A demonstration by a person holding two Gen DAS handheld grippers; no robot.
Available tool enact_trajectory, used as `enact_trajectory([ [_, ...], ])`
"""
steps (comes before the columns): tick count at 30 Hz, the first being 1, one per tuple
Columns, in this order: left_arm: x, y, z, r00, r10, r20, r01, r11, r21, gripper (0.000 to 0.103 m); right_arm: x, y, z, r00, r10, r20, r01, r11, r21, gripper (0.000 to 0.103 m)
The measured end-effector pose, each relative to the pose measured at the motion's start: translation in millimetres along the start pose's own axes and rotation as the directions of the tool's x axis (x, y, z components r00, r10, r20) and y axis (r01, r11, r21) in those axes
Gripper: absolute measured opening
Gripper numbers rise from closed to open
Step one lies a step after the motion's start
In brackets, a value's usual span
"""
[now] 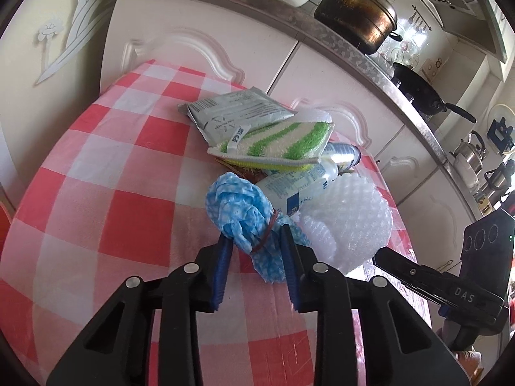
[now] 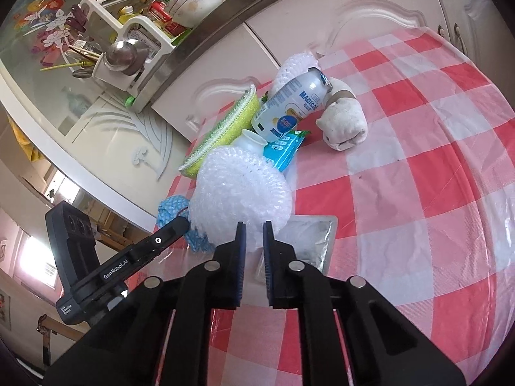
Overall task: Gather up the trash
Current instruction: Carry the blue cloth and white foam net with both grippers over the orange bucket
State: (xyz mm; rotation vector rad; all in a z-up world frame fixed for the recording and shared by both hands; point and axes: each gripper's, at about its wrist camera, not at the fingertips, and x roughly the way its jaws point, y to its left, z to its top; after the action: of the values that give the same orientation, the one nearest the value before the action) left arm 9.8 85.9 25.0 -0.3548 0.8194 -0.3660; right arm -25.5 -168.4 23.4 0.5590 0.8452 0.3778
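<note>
A red-and-white checked tablecloth carries a heap of rubbish at its far edge, against white cabinet doors. Largest in the heap, the white foam net sits nearest; the right gripper is pinched narrow on its near edge. Left of it lies the blue knotted cloth, clamped between the left gripper's pads. A white bottle and green striped sponge lie behind. Both grasps look made; next, lift each piece clear without dragging the bottle along.
</note>
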Motion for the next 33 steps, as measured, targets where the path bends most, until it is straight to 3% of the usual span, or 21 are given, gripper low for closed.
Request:
enact_trajectory([
  [5, -24.1, 4.2, -3.2, 0.999, -0.012, 0.031, 0.012, 1.0, -0.002, 0.03, -11.9, 19.6, -5.9, 0.999, -0.047, 0.016, 0.048, 0.995, -0.09, 0.009],
  [7, -34.1, 7.8, -6.0, 0.999, -0.01, 0.044, 0.01, 1.0, -0.006, 0.03, -14.9, 25.8, -5.8, 0.997, -0.065, 0.028, 0.068, 0.991, -0.115, 0.029],
  [8, -38.4, 10.0, -7.5, 0.999, -0.013, 0.048, 0.013, 1.0, -0.012, 0.03, -14.1, 28.9, -4.5, 0.997, -0.069, 0.023, 0.072, 0.989, -0.133, 0.06],
  [9, -41.4, 12.1, -8.5, 0.999, -0.011, 0.05, 0.012, 1.0, -0.015, 0.03, -13.6, 31.3, -4.0, 0.996, -0.085, 0.032, 0.089, 0.985, -0.146, 0.084],
  [10, -45.1, 14.0, -10.3, 0.999, -0.007, 0.052, 0.008, 1.0, -0.016, 0.03, -13.0, 33.2, -3.5, 0.993, -0.109, 0.049, 0.115, 0.981, -0.155, 0.086],
  [17, -65.6, 24.9, -24.5, 0.998, 0.004, 0.067, -0.003, 1.0, -0.011, 0.03, 22.0, 17.9, -0.4, 0.992, -0.123, -0.038, 0.12, 0.99, -0.076, 0.086],
  [20, -75.1, 32.4, -30.3, 0.997, 0.022, 0.075, -0.022, 1.0, -0.009, 0.03, 24.9, 14.3, -3.7, 0.991, -0.134, -0.025, 0.132, 0.989, -0.065, 0.06],
  [24, -90.2, 45.0, -36.0, 0.995, 0.039, 0.096, -0.038, 0.999, -0.015, 0.03, 23.0, 16.7, -7.3, 0.992, -0.124, -0.021, 0.122, 0.99, -0.068, 0.042],
  [27, -103.0, 55.9, -38.3, 0.992, 0.041, 0.117, -0.038, 0.999, -0.036, 0.03, 17.2, 27.1, -10.2, 0.995, -0.104, -0.012, 0.102, 0.991, -0.091, 0.035],
  [33, -131.5, 79.2, -42.3, 0.986, 0.057, 0.16, -0.044, 0.996, -0.082, 0.03, 8.4, 71.3, -14.0, 0.999, -0.052, 0.005, 0.052, 0.983, -0.178, 0.032],
])
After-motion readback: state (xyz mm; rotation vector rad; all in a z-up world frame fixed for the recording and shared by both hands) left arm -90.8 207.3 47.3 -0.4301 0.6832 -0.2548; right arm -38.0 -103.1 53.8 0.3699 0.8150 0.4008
